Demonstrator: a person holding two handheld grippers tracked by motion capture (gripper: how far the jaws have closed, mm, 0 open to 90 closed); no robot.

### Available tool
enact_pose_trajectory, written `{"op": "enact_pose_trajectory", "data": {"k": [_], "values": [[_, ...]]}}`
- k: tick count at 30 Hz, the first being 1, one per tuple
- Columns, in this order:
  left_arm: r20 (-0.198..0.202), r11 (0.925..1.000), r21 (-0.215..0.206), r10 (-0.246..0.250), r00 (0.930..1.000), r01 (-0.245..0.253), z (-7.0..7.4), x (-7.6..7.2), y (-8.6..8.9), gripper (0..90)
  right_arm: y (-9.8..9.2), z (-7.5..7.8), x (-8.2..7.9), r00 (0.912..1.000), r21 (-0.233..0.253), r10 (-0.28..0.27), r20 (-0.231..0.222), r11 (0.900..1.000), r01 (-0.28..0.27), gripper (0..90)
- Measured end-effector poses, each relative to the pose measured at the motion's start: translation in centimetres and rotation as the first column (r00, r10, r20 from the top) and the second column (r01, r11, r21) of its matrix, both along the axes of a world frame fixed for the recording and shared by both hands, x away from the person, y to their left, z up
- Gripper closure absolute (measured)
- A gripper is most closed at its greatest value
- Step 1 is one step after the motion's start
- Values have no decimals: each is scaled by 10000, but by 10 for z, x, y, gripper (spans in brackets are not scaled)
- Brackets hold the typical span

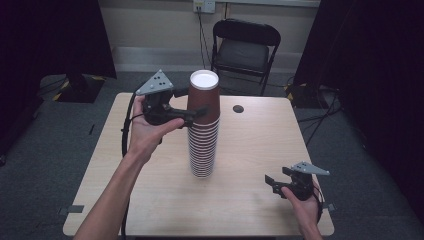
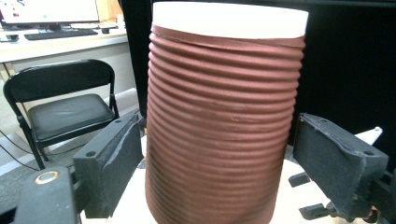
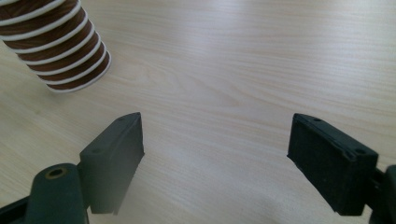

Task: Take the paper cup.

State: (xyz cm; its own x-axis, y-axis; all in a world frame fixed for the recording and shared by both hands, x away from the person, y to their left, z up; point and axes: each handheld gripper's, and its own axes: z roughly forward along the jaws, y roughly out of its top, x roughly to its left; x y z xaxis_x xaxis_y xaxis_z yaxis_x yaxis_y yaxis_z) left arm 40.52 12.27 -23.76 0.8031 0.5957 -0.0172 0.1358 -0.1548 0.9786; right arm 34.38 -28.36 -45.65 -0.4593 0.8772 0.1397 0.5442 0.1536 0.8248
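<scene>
A tall stack of upside-down brown ribbed paper cups (image 1: 203, 140) stands at the middle of the wooden table (image 1: 250, 155). My left gripper (image 1: 200, 108) is held at the top cup (image 1: 204, 95), open, with one jaw on each side of it. In the left gripper view the top cup (image 2: 224, 121) sits between the pads of the left gripper (image 2: 219, 154); the left pad (image 2: 116, 163) is at its wall and the right pad (image 2: 331, 158) stands slightly off it. My right gripper (image 1: 276, 179) rests low near the front right of the table, open and holding nothing. In the right gripper view, bare table lies between the jaws of the right gripper (image 3: 217, 154), and the stack's base (image 3: 60, 51) shows at the upper left.
A black folding chair (image 1: 245, 47) stands behind the table. A small dark round mark (image 1: 238, 108) lies on the tabletop right of the stack. Black curtains (image 1: 380, 60) hang at both sides. A desk with a keyboard (image 2: 60, 33) shows far off in the left gripper view.
</scene>
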Motion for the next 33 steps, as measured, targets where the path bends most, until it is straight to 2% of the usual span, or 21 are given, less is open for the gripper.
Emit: {"op": "enact_pose_trajectory", "data": {"k": [4,7,12,14,15,18,20,21,23,26,31,33], "values": [[-188,9999,131,25,9998,-23,-2,4,-5,143,0,2,-1,9999,22,-15,149,10000,14,183],[-331,9991,430,54,9994,-40,-4,9,-13,123,0,1,-1,9999,41,15,152,10000,-16,182],[-634,9989,459,102,9979,-72,-8,15,-19,103,0,0,0,9999,-22,56,145,10000,-55,182],[-701,9989,456,111,9975,-79,-8,16,-20,106,0,0,0,9999,3,57,112,10000,-57,182],[-663,9977,645,231,9975,-188,-10,16,-25,100,0,0,0,9999,-28,5,133,10000,-4,184],[-667,9966,797,274,9974,-221,-11,17,-27,97,0,0,0,9999,3,-9,146,10000,9,188],[-693,9967,791,237,9973,-182,-12,20,-28,95,0,0,0,9999,13,-33,145,10000,33,188],[-857,9983,576,164,9962,-115,-14,21,-27,92,0,0,0,9999,-23,-15,134,10000,15,188],[-881,9986,502,189,9959,-145,-17,22,-28,80,0,0,0,9999,-2,-8,130,10000,8,189],[-899,9987,488,188,9958,-144,-18,23,-28,75,0,0,0,9999,-16,-6,116,10000,7,189],[-786,9970,717,346,9963,-290,-21,24,-34,82,0,0,0,10000,-22,-43,83,10000,43,189],[-764,9977,620,326,9965,-278,-22,24,-34,87,0,0,0,10000,-82,-40,75,10000,41,192]]}}
